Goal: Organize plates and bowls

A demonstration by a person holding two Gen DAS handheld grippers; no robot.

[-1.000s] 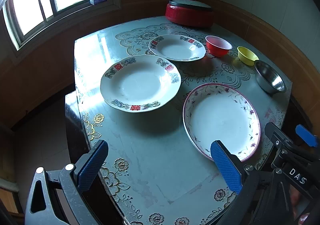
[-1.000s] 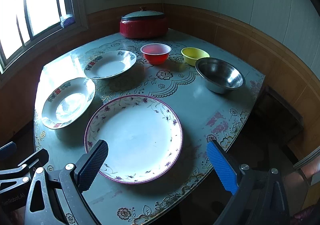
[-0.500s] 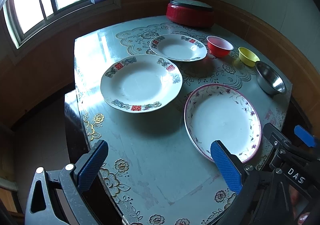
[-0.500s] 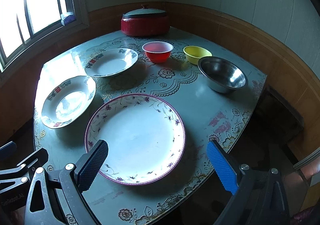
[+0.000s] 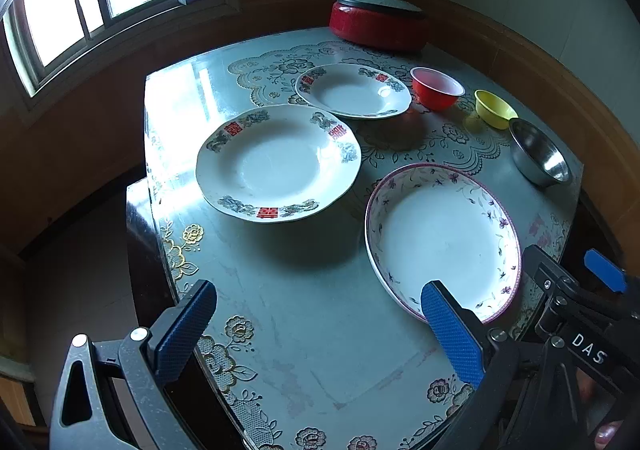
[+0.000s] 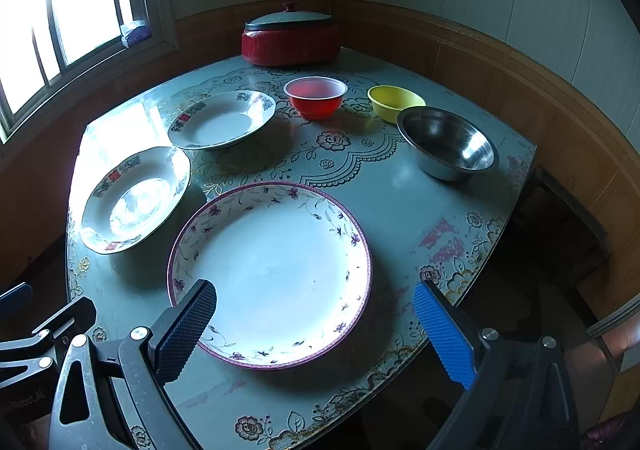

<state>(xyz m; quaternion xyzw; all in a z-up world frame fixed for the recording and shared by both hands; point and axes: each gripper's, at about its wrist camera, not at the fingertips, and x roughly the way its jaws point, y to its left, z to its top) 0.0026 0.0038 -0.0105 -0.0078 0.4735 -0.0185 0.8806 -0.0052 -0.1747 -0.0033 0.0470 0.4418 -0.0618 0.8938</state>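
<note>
- Currently nothing is gripped: the left gripper (image 5: pixel 316 314) hangs above the bare near part of the surface (image 5: pixel 320 350) with its jaws wide apart, and the right gripper (image 6: pixel 314 314) hangs with jaws equally apart over the near rim of the purple-rimmed plate (image 6: pixel 270 274).
- Going left to right in the right wrist view, the large red-marked plate (image 6: pixel 134 199) lies at 9 o'clock of the purple-rimmed plate, with the small red-marked plate (image 6: pixel 222 123) at 11 o'clock.
- The red bowl (image 6: pixel 316 95), yellow bowl (image 6: pixel 394 101) and steel bowl (image 6: pixel 448 141) run from 12 to 2 o'clock, each apart from its neighbour.
- Stacking likely starts with the plates; pinching a rim edge, one finger under it, and lifting level should stop a tilt.
- The plates look smooth and may slip.
- The red lidded pot (image 6: pixel 290 35) at the far edge stands clear of any path.
- The surface's near edge is close, so dragging a plate toward it risks a fall.
</note>
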